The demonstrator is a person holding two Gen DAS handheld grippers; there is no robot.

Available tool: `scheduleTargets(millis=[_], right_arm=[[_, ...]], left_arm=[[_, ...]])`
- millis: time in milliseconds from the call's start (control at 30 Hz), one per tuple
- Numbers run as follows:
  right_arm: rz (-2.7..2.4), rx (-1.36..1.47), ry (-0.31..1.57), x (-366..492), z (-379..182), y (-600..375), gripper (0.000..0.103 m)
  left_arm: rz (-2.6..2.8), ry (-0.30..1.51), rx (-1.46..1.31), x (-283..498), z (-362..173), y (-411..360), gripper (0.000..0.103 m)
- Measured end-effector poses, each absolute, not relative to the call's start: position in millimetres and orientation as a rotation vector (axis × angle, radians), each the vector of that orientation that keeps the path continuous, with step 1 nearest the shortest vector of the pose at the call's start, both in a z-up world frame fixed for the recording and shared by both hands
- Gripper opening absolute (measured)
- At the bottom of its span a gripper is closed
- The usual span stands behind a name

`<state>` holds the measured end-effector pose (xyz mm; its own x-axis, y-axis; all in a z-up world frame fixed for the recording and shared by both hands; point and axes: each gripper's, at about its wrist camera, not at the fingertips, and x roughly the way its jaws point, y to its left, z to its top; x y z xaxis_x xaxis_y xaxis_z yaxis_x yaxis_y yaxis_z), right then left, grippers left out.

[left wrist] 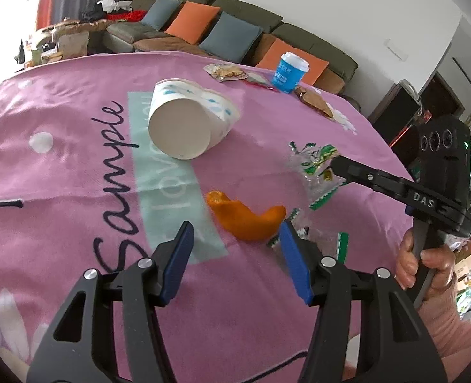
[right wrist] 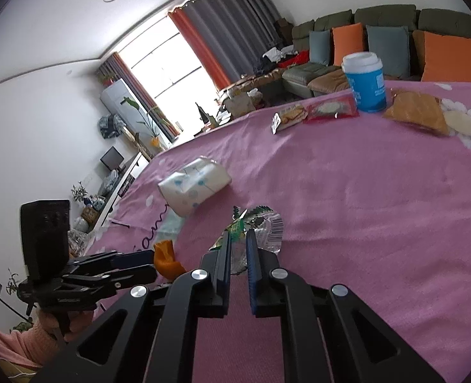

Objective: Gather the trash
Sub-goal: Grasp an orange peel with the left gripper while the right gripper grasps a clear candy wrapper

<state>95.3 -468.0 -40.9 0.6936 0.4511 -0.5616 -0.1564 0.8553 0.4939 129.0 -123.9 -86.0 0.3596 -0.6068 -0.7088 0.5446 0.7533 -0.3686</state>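
A pink cloth (left wrist: 75,159) covers the table. On it the clear wrapper (right wrist: 261,223) sits clamped in the right gripper's (right wrist: 239,239) jaws. Beside it the orange peel (left wrist: 248,217) lies just ahead of the left gripper (left wrist: 235,236), jaws apart. A crushed paper cup (left wrist: 187,118) lies farther back.

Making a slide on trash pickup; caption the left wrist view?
Open left claw approaches orange peel while right claw pinches clear green-printed wrapper.

Matt, slightly fuzzy pink cloth tablecloth (left wrist: 75,159); smooth matt paper cup (left wrist: 184,121), crushed; glossy crinkled clear plastic wrapper (right wrist: 261,226); dull, pitted orange peel (left wrist: 248,217); matt black plastic gripper frames with bright metal rivets.
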Motion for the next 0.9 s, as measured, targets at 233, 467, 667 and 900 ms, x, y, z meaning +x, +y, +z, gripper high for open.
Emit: scheduleTargets(millis=[233,467,667,900], right_arm=[[0.355,0.440,0.708,95.2,-33.8,-469.8,0.008],[0.375,0.437,0.688,96.2,-26.1,-464.5,0.008],[0.417,0.423,0.658,97.7,-13.5,-449.1,0.008],[0.494,0.400,0.632,102.1,1.2,-418.8,0.008]], left_arm=[[-0.777,1.002,-0.155,146.8,-91.9,-127.2,0.036],[-0.781,0.977,-0.161,141.5,-92.1,-127.1,0.021],[-0.770,0.925,-0.153,131.0,-79.5,-114.1,0.019],[-0.718,0.849,-0.162,115.5,-58.3,-78.7,0.019]])
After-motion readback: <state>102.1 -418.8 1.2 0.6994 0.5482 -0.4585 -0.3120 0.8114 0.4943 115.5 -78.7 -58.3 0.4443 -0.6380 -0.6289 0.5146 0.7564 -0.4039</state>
